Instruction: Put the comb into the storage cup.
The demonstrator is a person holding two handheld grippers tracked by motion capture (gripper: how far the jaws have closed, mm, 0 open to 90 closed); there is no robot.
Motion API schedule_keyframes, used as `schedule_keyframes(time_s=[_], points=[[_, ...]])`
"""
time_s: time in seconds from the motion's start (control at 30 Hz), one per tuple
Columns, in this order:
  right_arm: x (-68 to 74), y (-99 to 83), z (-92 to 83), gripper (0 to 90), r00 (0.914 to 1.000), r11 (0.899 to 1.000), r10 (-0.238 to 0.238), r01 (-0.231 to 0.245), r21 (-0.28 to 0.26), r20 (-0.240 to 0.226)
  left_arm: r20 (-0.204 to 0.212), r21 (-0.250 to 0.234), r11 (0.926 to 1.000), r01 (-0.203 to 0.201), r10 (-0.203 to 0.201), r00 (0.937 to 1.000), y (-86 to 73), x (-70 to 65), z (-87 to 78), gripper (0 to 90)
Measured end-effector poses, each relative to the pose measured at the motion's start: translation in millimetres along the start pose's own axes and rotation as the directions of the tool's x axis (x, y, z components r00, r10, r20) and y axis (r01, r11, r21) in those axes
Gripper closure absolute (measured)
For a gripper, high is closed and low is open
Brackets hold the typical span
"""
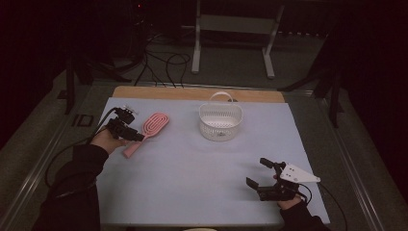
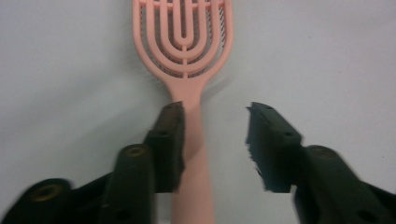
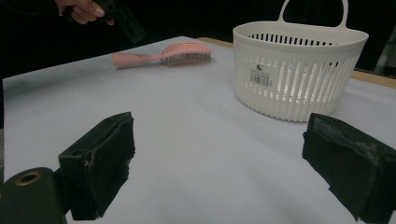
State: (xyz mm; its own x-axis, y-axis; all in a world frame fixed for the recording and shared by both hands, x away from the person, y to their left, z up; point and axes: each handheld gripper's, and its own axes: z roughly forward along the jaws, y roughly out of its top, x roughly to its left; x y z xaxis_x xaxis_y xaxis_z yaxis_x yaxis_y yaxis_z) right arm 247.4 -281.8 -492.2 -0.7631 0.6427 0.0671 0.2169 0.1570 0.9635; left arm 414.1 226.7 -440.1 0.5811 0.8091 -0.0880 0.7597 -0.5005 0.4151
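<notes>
On the table's far-left part the pink hairbrush (image 1: 146, 131) lies flat, its long axis running straight ahead of the left gripper (image 2: 215, 135), whose 2 parted jaws straddle the handle ungripped, while the right gripper (image 1: 261, 174) rests released well apart.

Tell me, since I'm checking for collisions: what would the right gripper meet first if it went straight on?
Probably the white slatted plastic basket, ahead and right of centre between the right gripper's open jaws; depth is unclear, so it might slip past its left side.
</notes>
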Motion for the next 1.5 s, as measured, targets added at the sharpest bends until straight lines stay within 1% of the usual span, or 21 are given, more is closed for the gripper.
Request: schedule_keyframes(time_s=[0.03,0.1,0.17,0.23,0.3,0.37,0.4,0.43,0.47,0.5,0.57,0.6,0.67,0.8,0.83,0.87,1.03,1.13,1.33,1.43,1.5], points=[[0.1,-0.1,0.1,9.0,1.0000,1.000,0.001,-0.001,0.001,0.000,-0.004,0.014,0.9999,0.001,-0.001,1.0000,1.5,0.7,1.2,49.7],[0.4,-0.1,0.1,9.0,1.0000,1.000,-0.001,0.001,0.000,0.000,-0.007,0.022,0.9997,0.009,-0.009,0.9999,3.6,0.8,3.5,45.9],[0.2,0.0,0.1,9.0,1.0000,1.000,-0.001,0.001,-0.001,-0.001,-0.008,0.036,0.9993,0.004,-0.003,1.0000,5.4,0.4,6.4,40.2],[0.2,-0.2,-0.1,9.0,1.0000,1.000,-0.001,0.001,0.001,-0.001,0.000,0.058,0.9983,0.012,-0.012,0.9999,6.8,0.6,10.1,31.5],[-0.1,-0.2,-0.2,9.0,1.0000,1.000,0.002,-0.002,-0.001,-0.002,-0.009,0.063,0.9978,0.021,-0.021,0.9997,7.6,0.4,13.3,21.0],[-0.1,-0.2,0.0,9.0,1.0000,1.000,-0.001,0.001,0.002,-0.002,-0.012,0.067,0.9972,0.035,-0.034,0.9993,8.2,1.7,15.9,15.6],[0.2,-0.3,0.0,9.0,1.0000,1.000,-0.002,0.002,0.001,-0.003,0.000,0.069,0.9968,0.040,-0.040,0.9992,8.1,2.5,17.0,11.9],[0.7,-0.2,0.0,9.0,1.0000,1.000,-0.002,0.002,0.002,-0.003,0.025,0.075,0.9964,0.040,-0.042,0.9988,8.0,3.2,18.5,7.0],[0.9,-0.1,0.0,9.1,1.0000,1.000,-0.002,0.002,0.001,-0.004,0.028,0.074,0.9966,0.037,-0.039,0.9988,8.1,3.6,19.6,1.4],[0.4,-0.1,0.1,9.0,1.0000,1.000,-0.003,0.003,0.000,-0.003,0.026,0.076,0.9966,0.032,-0.034,0.9991,8.2,4.2,20.5,0.5],[0.2,-0.3,0.3,9.0,1.0000,1.000,0.000,0.000,0.001,-0.005,0.008,0.085,0.9962,0.016,-0.016,0.9998,8.4,3.7,23.1,0.5],[0.5,-0.3,0.3,9.0,1.0000,1.000,-0.002,0.002,0.002,-0.004,0.010,0.090,0.9959,0.010,-0.011,0.9999,8.4,3.9,24.3,0.5],[0.7,-0.2,0.4,9.0,1.0000,1.000,-0.001,0.001,0.000,-0.005,0.024,0.085,0.9963,0.015,-0.017,0.9996,8.8,5.2,26.5,0.5],[0.7,-0.4,0.6,9.0,1.0000,1.000,-0.002,0.002,0.003,-0.006,0.028,0.089,0.9959,0.016,-0.018,0.9994,9.8,7.6,32.5,0.5],[0.5,-0.4,0.6,9.0,1.0000,1.000,-0.003,0.003,0.002,-0.006,0.039,0.096,0.9954,0.007,-0.011,0.9992,10.0,7.9,34.2,0.5],[0.4,-0.3,0.6,9.0,1.0000,1.000,-0.002,0.002,0.001,-0.006,0.035,0.100,0.9950,0.006,-0.009,0.9994,10.2,7.7,36.2,0.5],[0.3,-0.4,0.4,9.0,1.0000,1.000,-0.002,0.002,0.001,-0.008,0.052,0.119,0.9929,-0.003,-0.004,0.9986,12.3,8.1,42.9,1.2],[0.5,-0.5,0.3,9.0,1.0000,1.000,-0.002,0.002,0.001,-0.008,0.039,0.127,0.9919,0.000,-0.005,0.9992,13.6,8.2,45.3,4.8],[0.6,-0.5,0.2,9.0,0.9999,1.000,-0.002,0.002,0.001,-0.010,0.021,0.140,0.9902,-0.003,0.000,0.9998,14.7,8.0,48.7,17.5],[0.5,-0.3,0.1,9.0,0.9999,1.000,0.000,0.000,0.000,-0.010,0.001,0.149,0.9889,-0.001,0.001,1.0000,16.1,8.4,49.6,27.7],[0.7,-0.4,0.1,9.0,0.9999,1.000,-0.001,0.001,0.000,-0.011,-0.001,0.146,0.9893,0.001,-0.001,1.0000,17.1,8.9,49.6,34.3]])
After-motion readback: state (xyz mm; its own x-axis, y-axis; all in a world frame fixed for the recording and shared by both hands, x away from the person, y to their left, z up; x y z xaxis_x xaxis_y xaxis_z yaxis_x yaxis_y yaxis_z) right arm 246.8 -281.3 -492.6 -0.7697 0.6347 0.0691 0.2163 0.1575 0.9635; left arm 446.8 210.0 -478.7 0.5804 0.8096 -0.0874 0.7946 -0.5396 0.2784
